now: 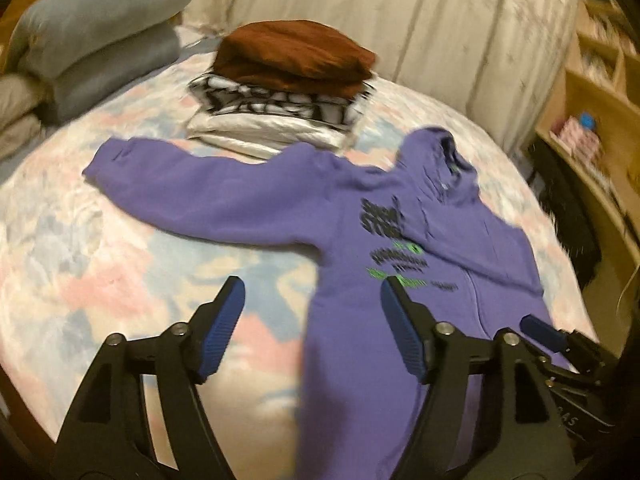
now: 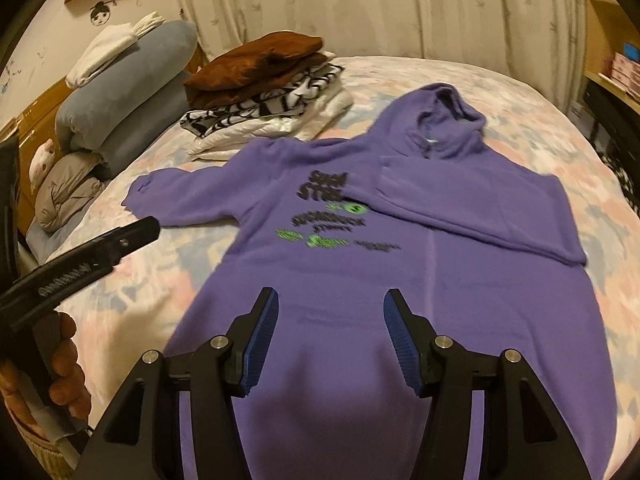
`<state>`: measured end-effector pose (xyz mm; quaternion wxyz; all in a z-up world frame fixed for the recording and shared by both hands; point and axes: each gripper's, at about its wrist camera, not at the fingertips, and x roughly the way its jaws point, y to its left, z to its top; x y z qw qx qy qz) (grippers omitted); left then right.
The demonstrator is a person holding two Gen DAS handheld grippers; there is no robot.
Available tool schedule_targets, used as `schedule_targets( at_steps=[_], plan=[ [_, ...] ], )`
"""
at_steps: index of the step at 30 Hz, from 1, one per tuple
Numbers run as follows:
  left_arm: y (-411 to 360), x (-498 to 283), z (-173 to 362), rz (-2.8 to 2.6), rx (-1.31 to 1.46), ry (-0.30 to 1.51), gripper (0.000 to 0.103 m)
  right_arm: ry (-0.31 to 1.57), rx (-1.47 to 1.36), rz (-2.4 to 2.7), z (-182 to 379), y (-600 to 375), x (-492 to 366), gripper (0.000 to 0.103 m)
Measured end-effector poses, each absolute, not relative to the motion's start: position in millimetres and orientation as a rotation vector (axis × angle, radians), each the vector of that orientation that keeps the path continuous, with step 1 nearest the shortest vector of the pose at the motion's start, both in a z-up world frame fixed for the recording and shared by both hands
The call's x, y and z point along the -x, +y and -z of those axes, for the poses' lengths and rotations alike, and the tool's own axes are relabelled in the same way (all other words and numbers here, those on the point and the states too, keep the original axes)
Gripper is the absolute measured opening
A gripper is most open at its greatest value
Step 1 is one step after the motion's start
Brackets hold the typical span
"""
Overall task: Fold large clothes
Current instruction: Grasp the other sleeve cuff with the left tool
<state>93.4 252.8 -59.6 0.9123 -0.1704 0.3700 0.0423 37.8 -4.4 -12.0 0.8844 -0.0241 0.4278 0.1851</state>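
A purple hoodie (image 1: 360, 240) with black and green print lies flat on the bed, hood toward the curtain. Its right sleeve (image 2: 472, 208) is folded across the chest; its left sleeve (image 1: 192, 184) stretches out to the left. It also shows in the right wrist view (image 2: 360, 280). My left gripper (image 1: 312, 292) is open and empty, above the hoodie's left side edge near the hem. My right gripper (image 2: 330, 304) is open and empty, above the lower middle of the hoodie. The left gripper's body (image 2: 80, 256) shows at the left of the right wrist view.
A stack of folded clothes (image 1: 288, 92), brown on top, sits behind the hoodie; it also shows in the right wrist view (image 2: 264, 84). Grey-blue pillows (image 2: 120, 92) lie at the bed's left end. A floral bedsheet (image 1: 100, 280) covers the bed. Wooden shelves (image 1: 600, 120) stand at the right.
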Motion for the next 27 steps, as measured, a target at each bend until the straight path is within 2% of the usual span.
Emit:
schedule_targets(
  at_steps=[9, 11, 13, 15, 19, 27],
  plan=[
    [371, -138, 105, -0.145, 0.517, 0.804, 0.072, 0.841, 0.102, -0.445, 27, 85, -122, 0.055],
    [399, -154, 119, -0.171, 0.552, 0.821, 0.072, 0.821, 0.120, -0.460, 30, 110, -145, 0.051],
    [422, -165, 130, -0.186, 0.587, 0.829, 0.072, 0.810, 0.121, -0.481, 34, 133, -167, 0.040],
    [444, -175, 144, -0.222, 0.636, 0.853, 0.072, 0.806, 0.125, -0.488, 39, 155, -189, 0.038],
    [482, -186, 168, -0.271, 0.736, 0.867, 0.072, 0.846, 0.115, -0.526, 64, 195, -231, 0.027],
    [525, -194, 200, -0.313, 0.868, 0.816, 0.071, 0.990, 0.163, -0.562, 138, 236, -268, 0.018]
  ],
)
